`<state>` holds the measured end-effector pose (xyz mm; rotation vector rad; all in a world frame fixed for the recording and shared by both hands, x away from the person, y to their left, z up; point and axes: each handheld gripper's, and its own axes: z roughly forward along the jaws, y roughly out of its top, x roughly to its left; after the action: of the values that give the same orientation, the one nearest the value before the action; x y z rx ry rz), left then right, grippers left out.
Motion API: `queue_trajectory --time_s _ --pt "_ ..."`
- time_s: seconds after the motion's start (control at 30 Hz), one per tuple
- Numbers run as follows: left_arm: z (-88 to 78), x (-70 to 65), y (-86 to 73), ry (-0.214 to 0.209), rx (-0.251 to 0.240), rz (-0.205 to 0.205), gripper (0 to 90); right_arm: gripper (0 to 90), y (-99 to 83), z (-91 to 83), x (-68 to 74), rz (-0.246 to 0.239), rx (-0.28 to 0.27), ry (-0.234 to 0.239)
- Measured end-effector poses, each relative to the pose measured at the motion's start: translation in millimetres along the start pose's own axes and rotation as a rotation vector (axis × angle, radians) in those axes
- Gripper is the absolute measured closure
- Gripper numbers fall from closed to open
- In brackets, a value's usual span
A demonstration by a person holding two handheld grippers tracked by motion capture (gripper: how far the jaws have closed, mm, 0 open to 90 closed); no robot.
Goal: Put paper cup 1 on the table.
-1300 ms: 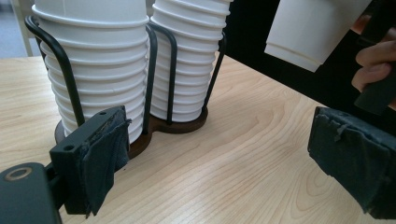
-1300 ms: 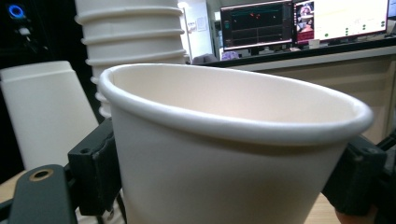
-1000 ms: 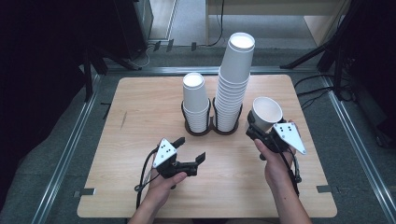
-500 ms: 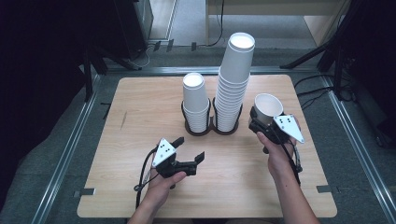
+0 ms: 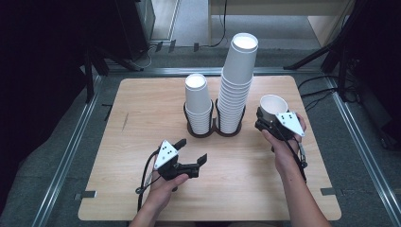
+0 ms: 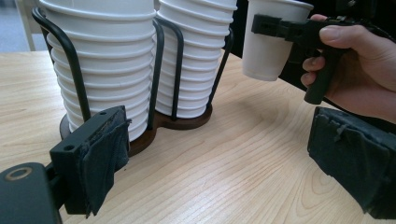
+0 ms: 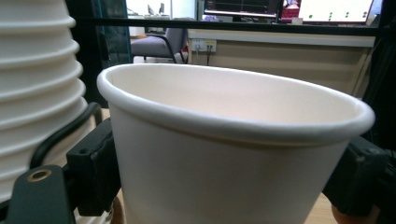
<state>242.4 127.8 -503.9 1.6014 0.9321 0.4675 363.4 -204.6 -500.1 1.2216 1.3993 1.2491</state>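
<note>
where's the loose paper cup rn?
High view: the paper cup sits in the right gripper, right of the tall cup stack, above the table.

The high view looks forward and down over the whole wooden table (image 5: 142, 109) from well above. The left gripper view sits low near the tabletop, facing the cup holder (image 6: 159, 122) closely. The right gripper view presses up against a single paper cup (image 7: 224, 154). All three views share the stacked cups (image 5: 235, 90).

Two cup stacks (image 5: 221, 94) stand in a holder (image 5: 215, 130) mid-table (image 5: 142, 109), single cup (image 5: 273, 108) just right
</note>
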Motion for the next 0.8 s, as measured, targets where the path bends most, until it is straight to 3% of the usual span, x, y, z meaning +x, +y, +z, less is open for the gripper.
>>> queue_trajectory --time_s 0.27,0.4,0.8 --pt "0.4 -0.5 -0.5 0.002 0.001 -0.002 5.7 13.4 -12.8 14.1 -7.1 -0.039 0.037 -0.05" --pt "0.3 -0.5 -0.3 0.01 -0.001 0.0 5.7 13.3 -16.3 19.7 -11.9 0.0 0.025 -0.096" --pt "1.7 -2.4 -1.2 0.006 0.004 0.007 5.7 13.2 -27.6 30.9 -18.4 0.021 0.044 -0.117"
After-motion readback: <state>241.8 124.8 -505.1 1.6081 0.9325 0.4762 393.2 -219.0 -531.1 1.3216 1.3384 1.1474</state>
